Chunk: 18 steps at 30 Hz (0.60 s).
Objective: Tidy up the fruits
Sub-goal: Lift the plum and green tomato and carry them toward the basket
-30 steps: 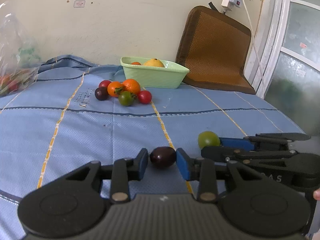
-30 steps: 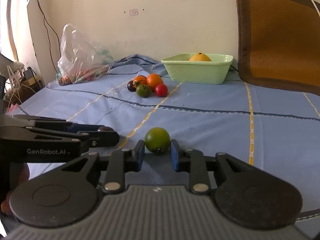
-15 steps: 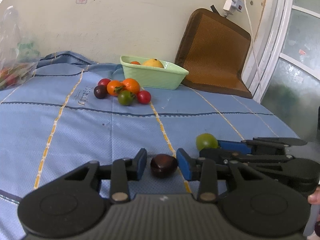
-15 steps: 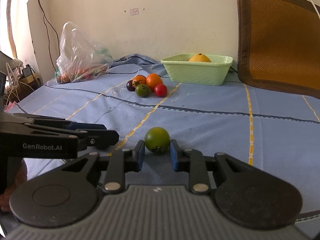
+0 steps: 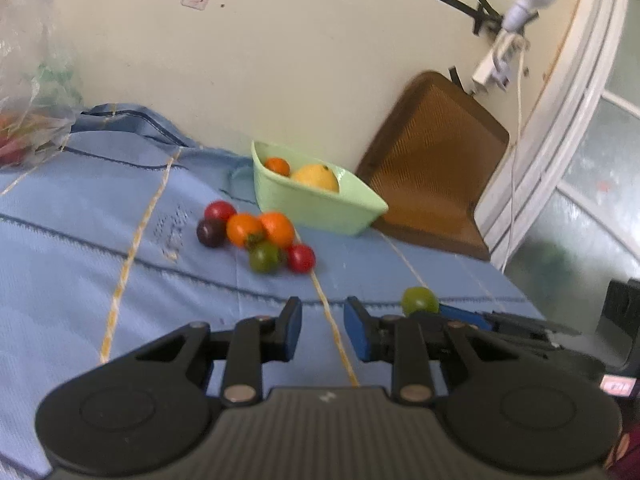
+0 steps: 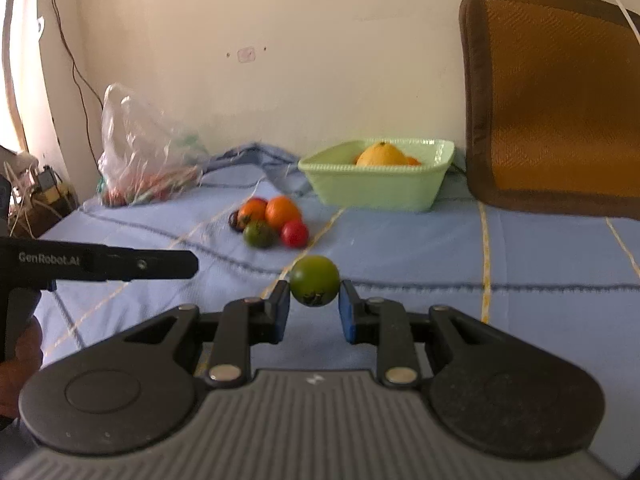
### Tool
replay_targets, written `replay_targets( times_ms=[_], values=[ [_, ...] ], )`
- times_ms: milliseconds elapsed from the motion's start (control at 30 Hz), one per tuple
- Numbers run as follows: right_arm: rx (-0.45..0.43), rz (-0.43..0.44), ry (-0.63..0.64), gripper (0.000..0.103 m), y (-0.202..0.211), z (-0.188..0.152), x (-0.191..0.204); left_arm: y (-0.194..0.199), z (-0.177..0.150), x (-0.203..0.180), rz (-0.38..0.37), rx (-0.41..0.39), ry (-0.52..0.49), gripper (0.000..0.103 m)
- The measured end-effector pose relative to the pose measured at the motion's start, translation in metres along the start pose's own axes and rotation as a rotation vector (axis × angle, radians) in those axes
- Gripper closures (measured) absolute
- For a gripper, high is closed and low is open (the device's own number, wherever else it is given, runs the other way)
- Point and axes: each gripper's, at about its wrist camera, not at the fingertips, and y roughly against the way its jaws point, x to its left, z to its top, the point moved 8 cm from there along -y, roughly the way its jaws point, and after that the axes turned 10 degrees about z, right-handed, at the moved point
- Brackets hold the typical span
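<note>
In the left wrist view, a clear plastic bag (image 5: 28,80) sits at the upper left of the frame on the blue striped cloth (image 5: 80,264). Toward the middle lies a cluster of small fruits (image 5: 256,236): red, dark purple, orange and green ones touching each other. Just behind them stands the pale green bowl (image 5: 320,204) holding a yellow fruit (image 5: 315,176) and a small orange one. At the bottom centre the left tongs (image 5: 322,330) stand apart with only cloth between the blue pads. To the right, a green tomato (image 5: 419,300) shows at the tip of the other tool, and a brown woven cushion (image 5: 436,160) leans against the wall.

In the right wrist view, the left tool's dark arm reaches in from the left edge. At the centre the right tongs (image 6: 314,310) are clamped on the green tomato (image 6: 314,286), raised off the cloth. The bowl (image 6: 380,188) is in the middle distance, right of the cluster.
</note>
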Motion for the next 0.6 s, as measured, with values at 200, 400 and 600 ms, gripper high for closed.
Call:
replay_targets(
  times_ms=[200, 400, 600],
  values=[
    [-0.003, 0.031, -0.025, 0.074, -0.004, 0.006, -0.007, 0.006, 0.009, -0.005, -0.042, 0.023, -0.028, 0.075],
    [0.038, 0.066, -0.057, 0.074, 0.005, -0.011, -0.002, 0.026, -0.041, -0.033, -0.071, 0.084, -0.217, 0.047],
    [0.032, 0.074, -0.060, 0.074, 0.013, -0.014, 0.004, 0.016, -0.060, -0.027, 0.001, 0.123, -0.232, 0.056]
  ],
)
